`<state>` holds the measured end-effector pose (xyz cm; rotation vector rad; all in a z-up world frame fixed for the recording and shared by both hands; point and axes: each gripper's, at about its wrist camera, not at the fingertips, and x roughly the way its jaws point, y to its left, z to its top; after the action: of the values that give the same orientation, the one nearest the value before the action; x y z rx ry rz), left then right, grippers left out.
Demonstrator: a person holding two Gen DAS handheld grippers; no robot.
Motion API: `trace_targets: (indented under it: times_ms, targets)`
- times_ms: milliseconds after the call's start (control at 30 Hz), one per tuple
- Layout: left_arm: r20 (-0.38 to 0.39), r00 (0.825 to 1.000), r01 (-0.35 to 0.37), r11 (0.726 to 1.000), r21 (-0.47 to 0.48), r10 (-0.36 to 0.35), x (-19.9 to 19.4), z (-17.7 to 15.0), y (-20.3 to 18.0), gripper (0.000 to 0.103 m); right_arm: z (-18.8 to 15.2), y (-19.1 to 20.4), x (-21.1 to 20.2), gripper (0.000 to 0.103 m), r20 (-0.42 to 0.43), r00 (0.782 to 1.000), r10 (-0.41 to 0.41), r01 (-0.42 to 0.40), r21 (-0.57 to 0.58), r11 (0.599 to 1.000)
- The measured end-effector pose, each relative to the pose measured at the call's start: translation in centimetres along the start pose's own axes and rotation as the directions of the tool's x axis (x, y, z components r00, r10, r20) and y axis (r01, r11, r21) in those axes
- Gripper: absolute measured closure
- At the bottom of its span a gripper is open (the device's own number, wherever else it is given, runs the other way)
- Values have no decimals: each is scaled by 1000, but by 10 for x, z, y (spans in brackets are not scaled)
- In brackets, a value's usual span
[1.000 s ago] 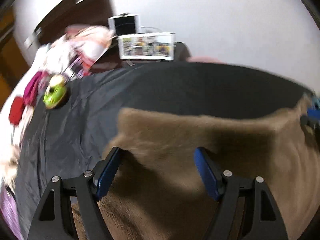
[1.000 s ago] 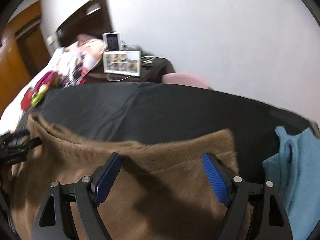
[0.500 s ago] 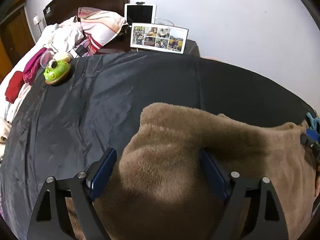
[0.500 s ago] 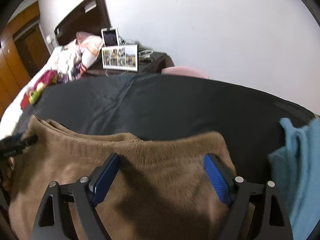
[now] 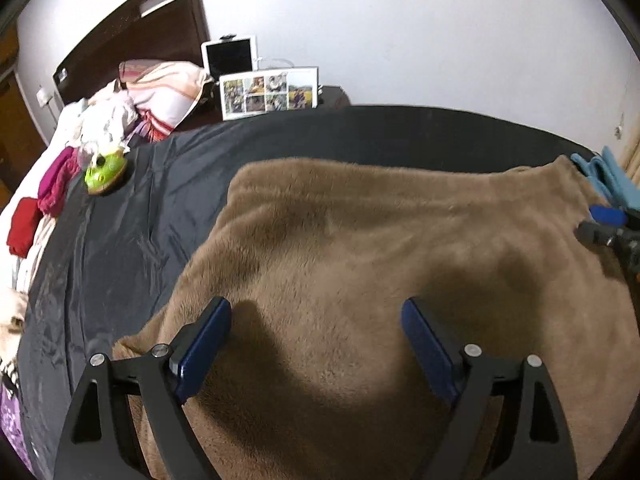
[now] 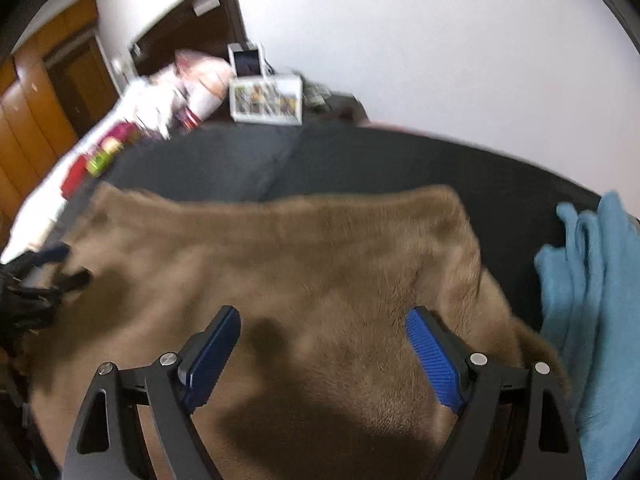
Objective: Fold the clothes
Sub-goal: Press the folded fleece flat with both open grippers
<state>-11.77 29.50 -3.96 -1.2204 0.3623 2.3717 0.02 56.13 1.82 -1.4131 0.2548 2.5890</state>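
A brown fleece garment (image 5: 360,240) lies spread on the black sheet (image 5: 140,200) of a bed. My left gripper (image 5: 316,308) hovers over its near left part with the jaws wide and no cloth pinched between the blue pads. In the right wrist view the same garment (image 6: 280,260) fills the middle. My right gripper (image 6: 324,314) stands open above its near right part, with nothing held. Each gripper shows at the edge of the other's view: the right gripper (image 5: 600,225) at the garment's right side, the left gripper (image 6: 66,266) at its left side.
A blue garment (image 6: 592,280) lies bunched just right of the brown one. A green toy (image 5: 105,168), red and pink clothes (image 5: 24,226) and pillows (image 5: 160,92) sit at the bed's far left. A photo frame (image 5: 270,94) and a tablet (image 5: 229,56) stand by the wall.
The brown cloth that bulged up between the left fingers now lies flat. The left jaws have widened. Both grippers have drawn back toward the near side, so more of the garment shows.
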Motion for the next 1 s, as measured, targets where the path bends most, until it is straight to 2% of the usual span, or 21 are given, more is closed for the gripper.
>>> trace_targets:
  times_ms: [133,233,367,800,1000]
  targets:
    - [9,1000,-20,1000,-16,20,6,-5,0,13,-8,5,13,9,2,999,-44,44,-45,998]
    - [28,996,-80,996,37,79,7,-9,-11,13,-12,8,14,7,17,998,-61,62,-53,997]
    - [42,993,-110,992,56,108,7,-11,-15,13,-15,6,13,6,21,998,-61,62,-54,997]
    - [46,993,-115,992,53,113,4,-13,-13,13,-16,2,14,2,20,997,-80,81,-48,996]
    - [65,983,-179,980,87,174,2,-13,-24,13,-12,4,11,1,8,995,-101,102,-33,994]
